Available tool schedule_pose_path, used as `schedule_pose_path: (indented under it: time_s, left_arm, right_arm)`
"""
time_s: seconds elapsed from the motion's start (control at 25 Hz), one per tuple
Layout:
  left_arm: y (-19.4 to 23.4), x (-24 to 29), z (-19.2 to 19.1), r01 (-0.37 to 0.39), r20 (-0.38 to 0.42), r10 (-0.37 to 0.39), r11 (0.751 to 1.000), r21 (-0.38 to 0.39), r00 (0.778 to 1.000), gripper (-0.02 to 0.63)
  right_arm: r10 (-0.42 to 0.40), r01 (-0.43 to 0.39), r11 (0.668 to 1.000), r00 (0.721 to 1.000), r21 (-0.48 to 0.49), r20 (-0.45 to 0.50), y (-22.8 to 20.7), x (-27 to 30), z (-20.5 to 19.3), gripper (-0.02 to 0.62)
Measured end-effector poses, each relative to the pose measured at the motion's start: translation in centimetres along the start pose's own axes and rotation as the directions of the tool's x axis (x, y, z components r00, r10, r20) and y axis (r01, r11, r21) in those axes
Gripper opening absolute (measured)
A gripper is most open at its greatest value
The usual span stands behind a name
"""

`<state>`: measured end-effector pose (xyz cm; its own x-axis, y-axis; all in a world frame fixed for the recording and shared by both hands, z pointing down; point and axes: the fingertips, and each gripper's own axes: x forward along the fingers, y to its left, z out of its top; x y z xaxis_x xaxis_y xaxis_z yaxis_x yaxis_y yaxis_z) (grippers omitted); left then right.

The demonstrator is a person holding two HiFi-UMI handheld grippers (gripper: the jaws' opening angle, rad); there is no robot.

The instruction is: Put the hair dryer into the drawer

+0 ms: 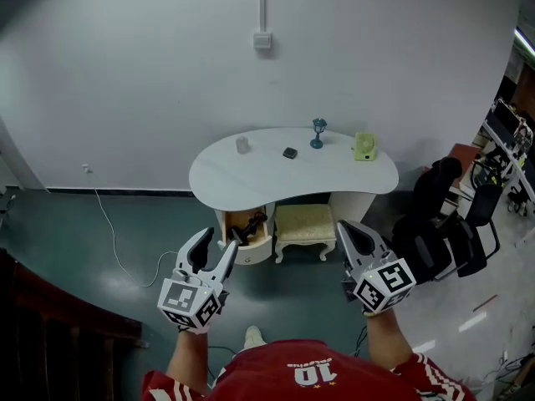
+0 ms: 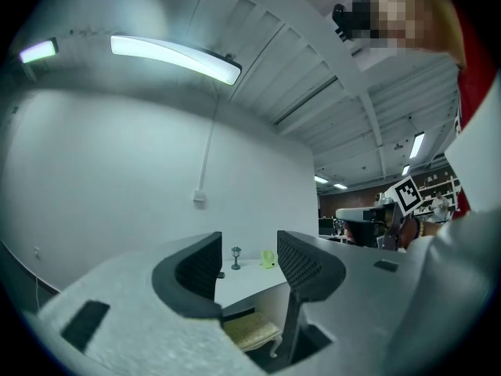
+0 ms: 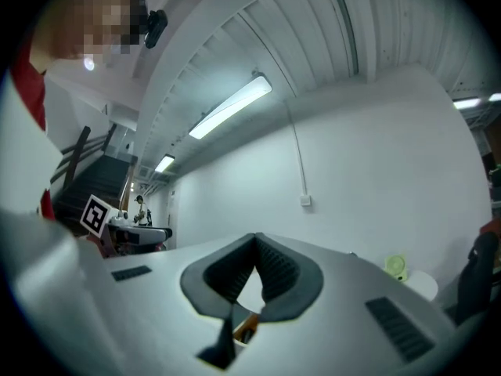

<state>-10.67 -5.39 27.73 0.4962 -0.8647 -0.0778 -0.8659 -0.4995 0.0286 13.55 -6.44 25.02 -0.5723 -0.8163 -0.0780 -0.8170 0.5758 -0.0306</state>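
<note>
The hair dryer, in the drawer under the tabletop's left end, is probably light and rigid, so grip its handle. The left gripper has its jaws apart and the right gripper has its jaws together.

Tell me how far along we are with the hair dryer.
Done, it seems: a dark thing, likely the hair dryer, lies in the open drawer. In hand: nothing; left tongs open, right tongs shut, both empty. Left: perhaps closing the drawer.
</note>
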Motion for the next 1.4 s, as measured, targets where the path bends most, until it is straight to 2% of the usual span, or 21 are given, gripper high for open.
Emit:
schedule_pose_path:
  time_s: [0.24,0.44,0.72,0.92,1.2,1.4]
  left_arm:
    - [-10.3,-1.1,0.8,-0.002,0.011,0.002,1.0,0.026,1.0,0.211]
    - [-14.2,-4.0,1.4,-0.064,0.027,0.063,0.998,0.03,0.998,0.155]
    - [-13.8,-6.2,2.3,-0.095,0.022,0.094,0.992,0.08,0.995,0.049]
    - [-12.0,-6.4,3.5,-0.143,0.074,0.139,0.988,0.06,0.988,-0.009]
    - [-11.1,-5.9,3.8,-0.158,0.072,0.151,0.982,0.107,0.986,-0.013]
    - [-10.7,-5.2,3.8,-0.156,0.071,0.147,0.98,0.125,0.986,-0.013]
  right_arm:
    - [0.046,-0.046,0.999,0.999,0.027,0.026,-0.6,-7.9,1.0,0.006]
    - [0.061,-0.064,0.995,0.997,0.074,0.041,-0.9,-11.7,1.1,0.006]
    - [0.1,-0.103,0.992,0.994,0.068,0.05,0.3,-11.4,1.5,0.006]
    - [0.099,-0.102,0.994,0.993,0.043,0.062,0.0,-10.2,2.5,0.006]
    - [0.106,-0.108,0.994,0.992,0.032,0.07,0.0,-8.8,2.6,0.005]
    - [0.088,-0.088,0.996,0.995,-0.011,0.055,-0.2,-7.8,2.0,0.005]
